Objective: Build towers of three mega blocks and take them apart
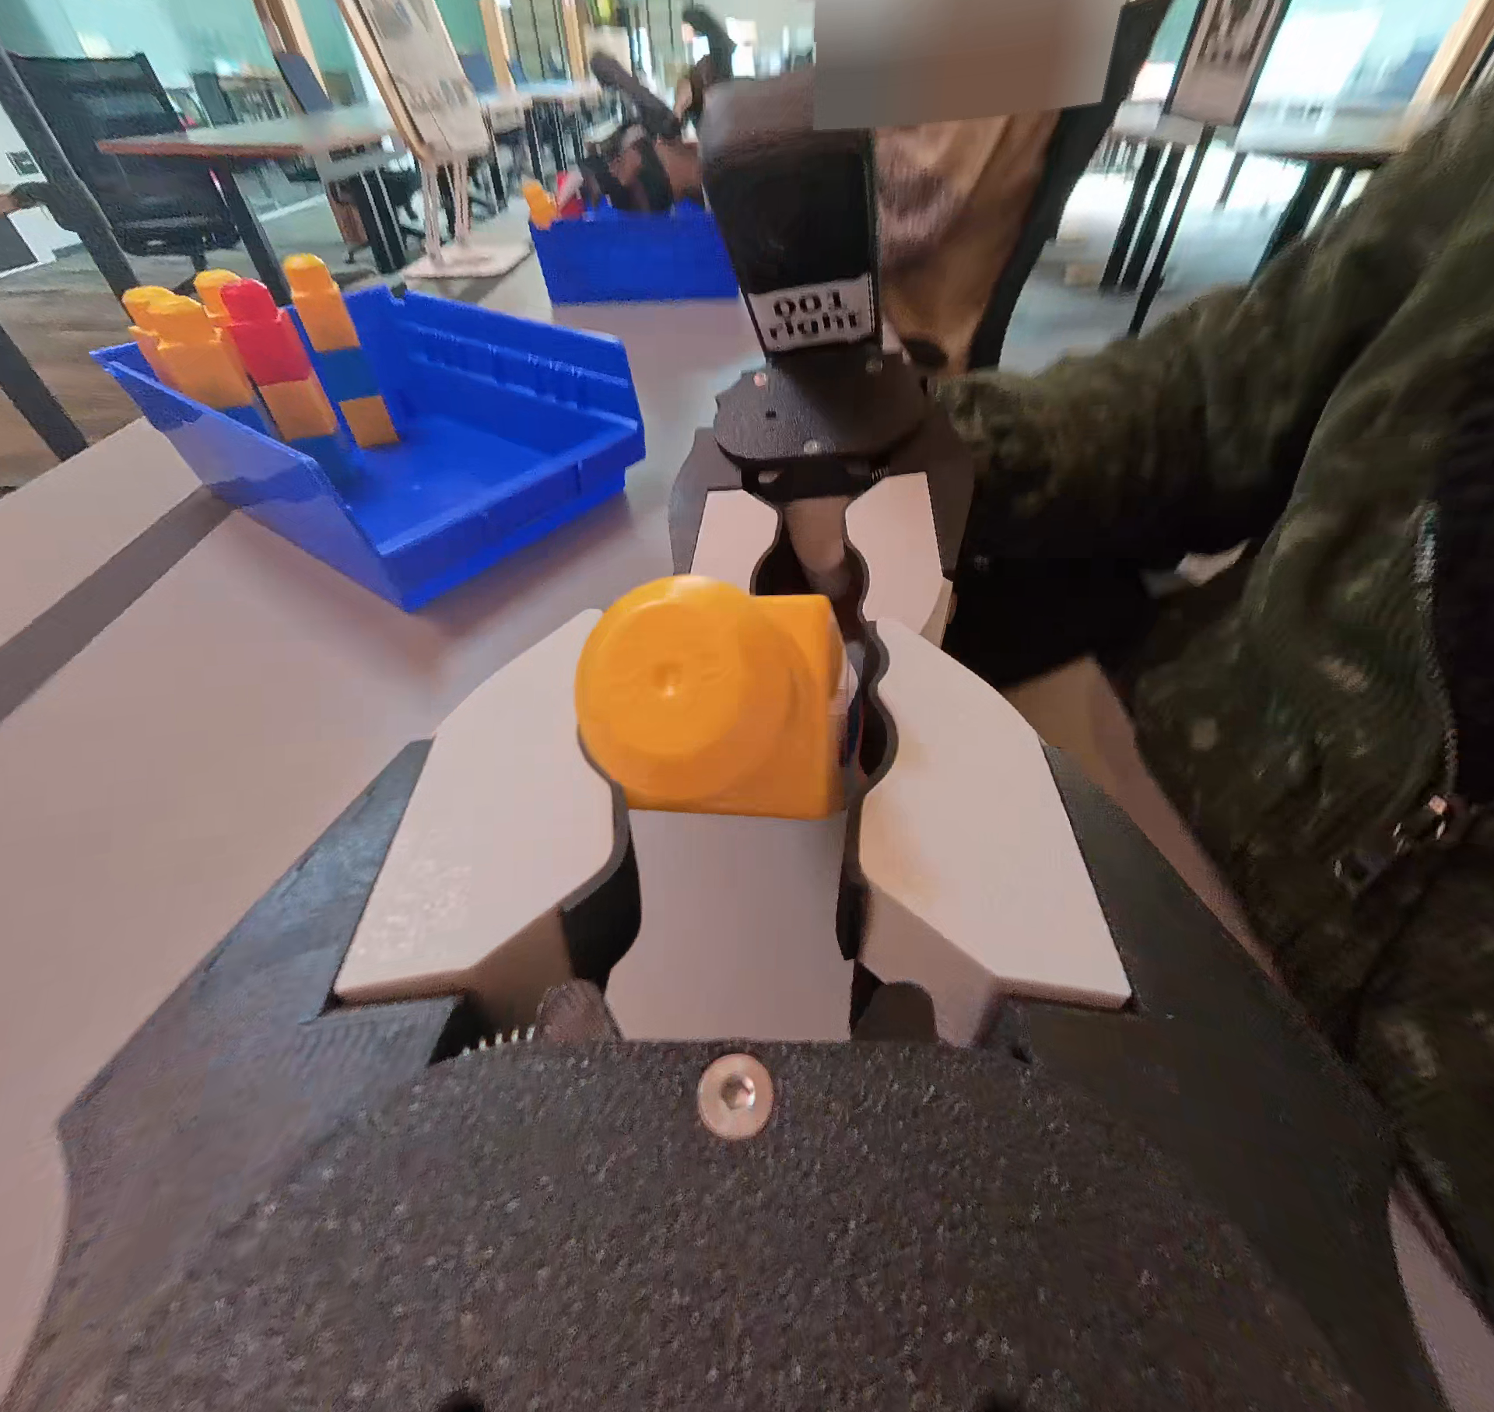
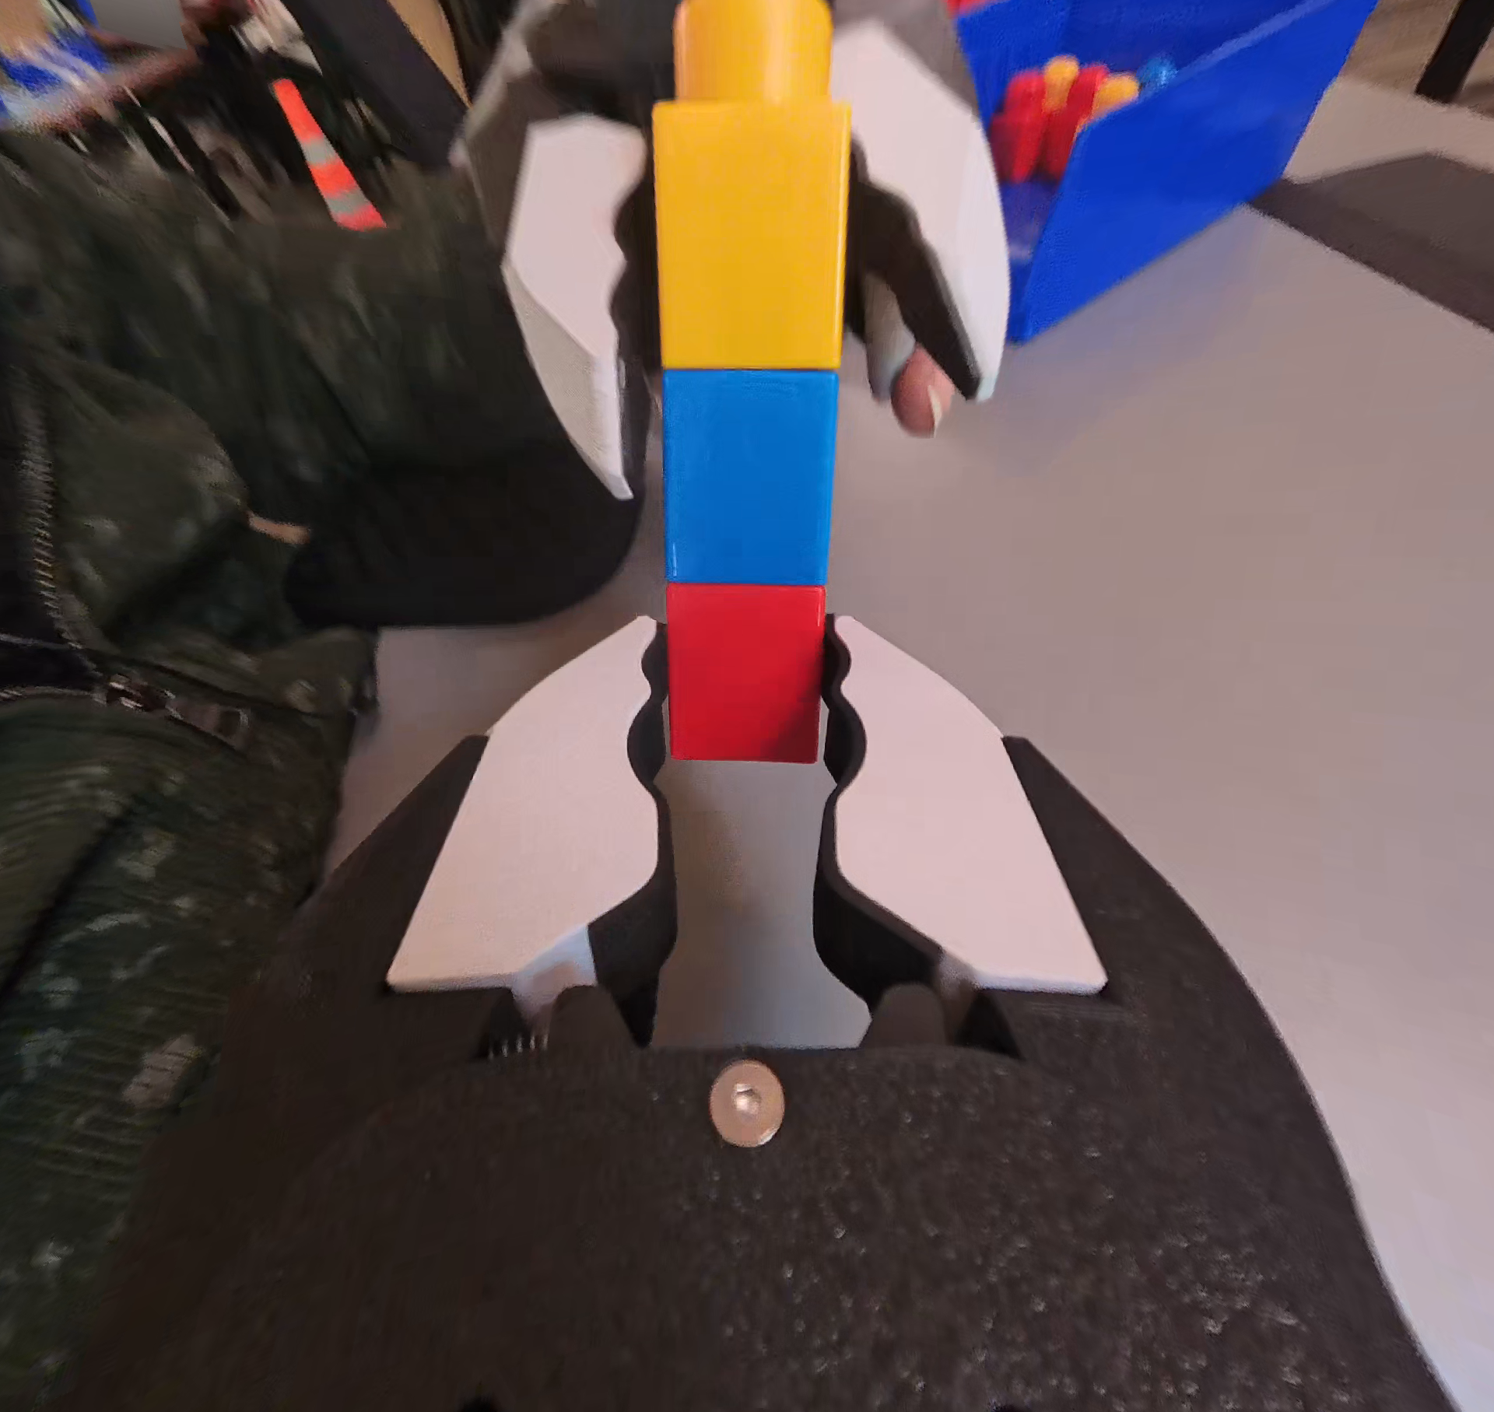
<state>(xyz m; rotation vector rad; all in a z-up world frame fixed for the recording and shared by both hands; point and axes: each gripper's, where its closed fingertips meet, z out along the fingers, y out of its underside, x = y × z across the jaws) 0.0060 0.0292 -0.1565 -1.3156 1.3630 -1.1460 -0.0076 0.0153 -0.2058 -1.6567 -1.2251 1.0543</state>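
Blue plastic bins hold my attention first: the nearer blue bin (image 1: 485, 484) sits on the grey tabletop (image 1: 202, 686) to the left in my left wrist view and holds several stacked towers (image 1: 315, 371) of orange, red and blue blocks, leaning against its back corner. A second blue bin (image 1: 630, 254) stands farther back with a few blocks poking above its rim.

Between my 2 tools I hold 1 tower of 3 mega blocks, lifted off the tabletop. My right tongs (image 2: 745, 678) are clamped narrow on the red block (image 2: 744, 670) at one end. The blue block (image 2: 748, 476) sits in the middle. My left tongs (image 1: 736, 726) grip the yellow block (image 1: 711, 718) at the other end, its round stud facing the left camera. A dark green sleeve (image 1: 1172, 436) reaches to the right tool.
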